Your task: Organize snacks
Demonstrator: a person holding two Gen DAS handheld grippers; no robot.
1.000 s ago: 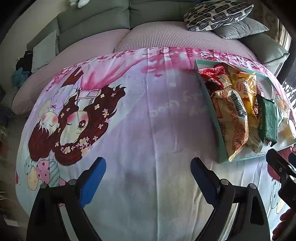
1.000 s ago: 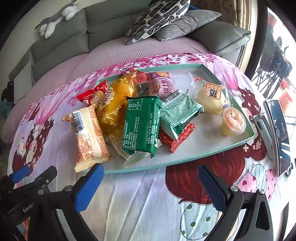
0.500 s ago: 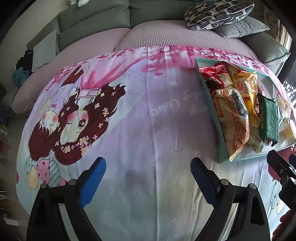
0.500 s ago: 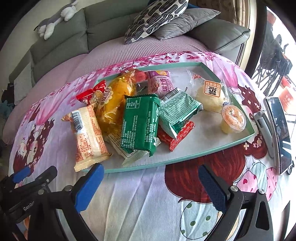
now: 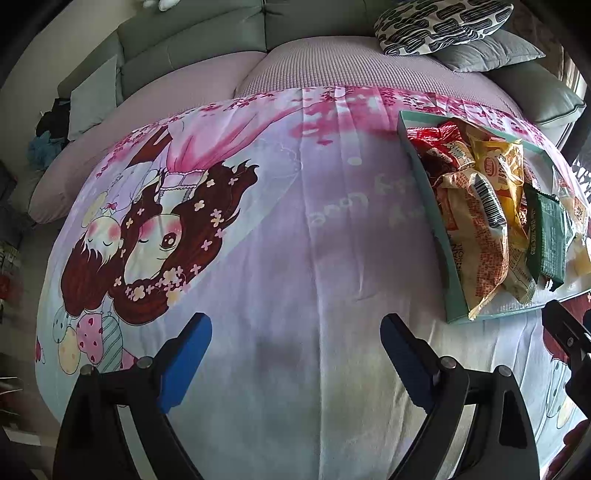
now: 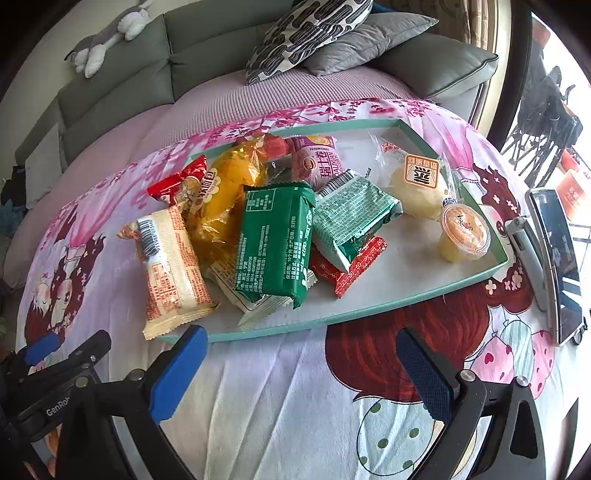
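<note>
A teal-rimmed tray (image 6: 399, 302) holds several snack packs: a dark green pack (image 6: 275, 243), a light green pack (image 6: 354, 218), a cream and orange pack (image 6: 170, 269) overhanging the tray's left end, a yellow bag (image 6: 229, 192), a bun (image 6: 417, 184) and a jelly cup (image 6: 463, 232). My right gripper (image 6: 299, 369) is open and empty, just in front of the tray. My left gripper (image 5: 295, 354) is open and empty over bare cloth, left of the tray (image 5: 439, 251).
A cartoon-print cloth (image 5: 258, 229) covers the table. A phone on a stand (image 6: 554, 258) sits right of the tray. A grey sofa (image 6: 147, 74) with cushions (image 6: 306, 33) lies behind. The left gripper shows at the right wrist view's lower left (image 6: 55, 365).
Both views have shifted slightly; the tray sits a little nearer the right gripper. Nothing was grasped or moved.
</note>
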